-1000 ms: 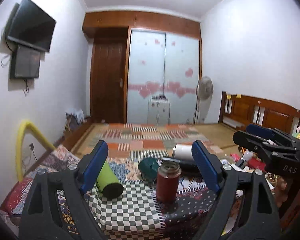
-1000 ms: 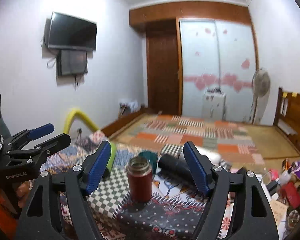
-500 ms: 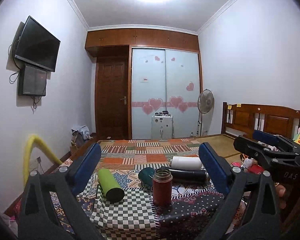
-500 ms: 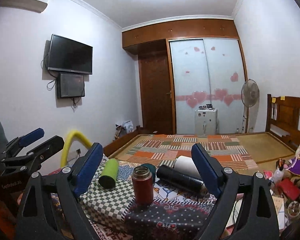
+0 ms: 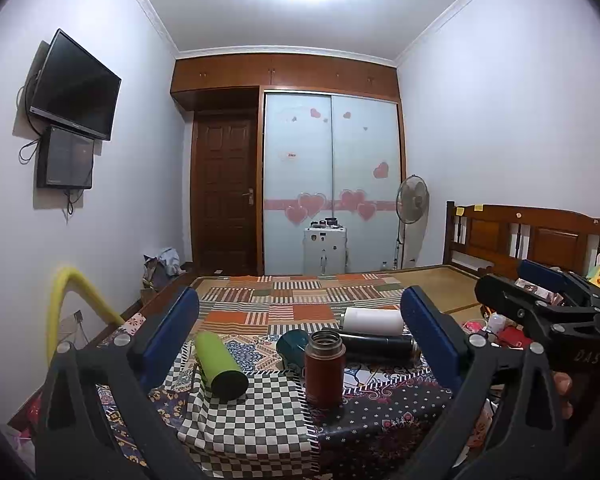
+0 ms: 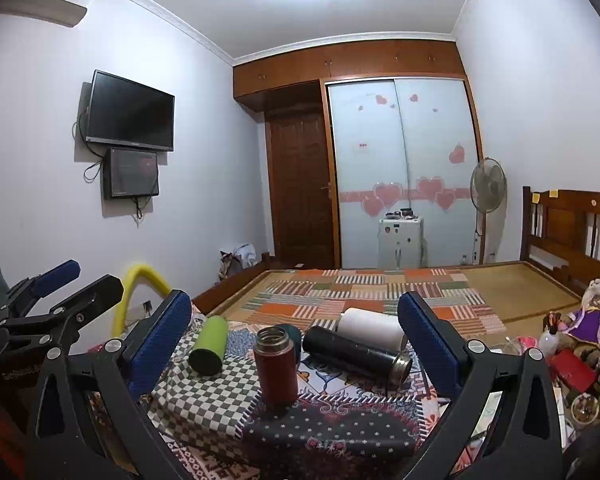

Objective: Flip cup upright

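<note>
A red-brown flask [image 5: 324,368] stands upright with its mouth open on the patterned cloth [image 5: 260,420]; it also shows in the right wrist view [image 6: 275,365]. A green cup [image 5: 221,365] [image 6: 209,345], a dark teal cup [image 5: 292,347], a black flask [image 5: 378,346] [image 6: 356,354] and a white cup [image 5: 374,321] [image 6: 370,328] lie on their sides around it. My left gripper [image 5: 300,336] is open and empty, held back from the cups. My right gripper [image 6: 296,334] is open and empty, also held back.
The cloth covers a small table in front of a bed with a patchwork mat [image 5: 300,300]. A yellow tube [image 5: 72,304] arcs at the left. Toys and clutter [image 6: 572,344] lie at the right. The other gripper shows at each view's edge.
Both grippers have pulled back and tilted up, so the cups look smaller and lower in view. Both jaws have opened a little wider. The cups have not moved.
</note>
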`<state>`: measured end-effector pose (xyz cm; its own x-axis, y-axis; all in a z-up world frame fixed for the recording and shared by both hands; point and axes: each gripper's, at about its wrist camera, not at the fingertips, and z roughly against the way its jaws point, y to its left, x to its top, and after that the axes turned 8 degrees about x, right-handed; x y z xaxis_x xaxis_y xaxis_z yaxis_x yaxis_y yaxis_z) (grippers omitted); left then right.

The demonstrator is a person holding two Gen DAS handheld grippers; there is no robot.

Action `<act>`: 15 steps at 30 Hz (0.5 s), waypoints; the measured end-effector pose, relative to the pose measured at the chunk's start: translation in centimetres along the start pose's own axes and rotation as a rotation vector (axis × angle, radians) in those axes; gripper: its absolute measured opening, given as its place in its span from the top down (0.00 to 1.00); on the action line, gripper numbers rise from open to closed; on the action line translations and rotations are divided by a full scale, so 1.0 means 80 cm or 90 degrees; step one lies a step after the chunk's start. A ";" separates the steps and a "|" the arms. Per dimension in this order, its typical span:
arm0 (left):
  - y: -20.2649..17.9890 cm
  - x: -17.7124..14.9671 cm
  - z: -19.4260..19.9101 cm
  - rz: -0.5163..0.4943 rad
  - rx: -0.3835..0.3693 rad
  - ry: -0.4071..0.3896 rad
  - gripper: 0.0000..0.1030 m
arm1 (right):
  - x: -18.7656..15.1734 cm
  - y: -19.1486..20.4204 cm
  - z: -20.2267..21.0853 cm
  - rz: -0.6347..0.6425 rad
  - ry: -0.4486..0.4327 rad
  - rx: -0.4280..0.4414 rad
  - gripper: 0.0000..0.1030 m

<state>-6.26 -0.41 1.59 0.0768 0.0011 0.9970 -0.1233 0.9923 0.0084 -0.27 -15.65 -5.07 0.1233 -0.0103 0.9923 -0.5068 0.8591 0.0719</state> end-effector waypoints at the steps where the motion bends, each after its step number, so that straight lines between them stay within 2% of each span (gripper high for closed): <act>1: 0.000 0.000 0.000 0.000 0.002 -0.001 0.01 | -0.002 0.001 0.002 0.001 0.000 0.000 0.00; 15: -0.001 -0.002 -0.001 0.003 -0.003 0.001 0.00 | -0.001 0.000 0.005 -0.001 0.002 0.002 0.00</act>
<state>-6.15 -0.50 1.40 0.0784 0.0054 0.9969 -0.1190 0.9929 0.0039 -0.61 -15.82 -5.12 0.1274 -0.0104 0.9918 -0.5085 0.8578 0.0743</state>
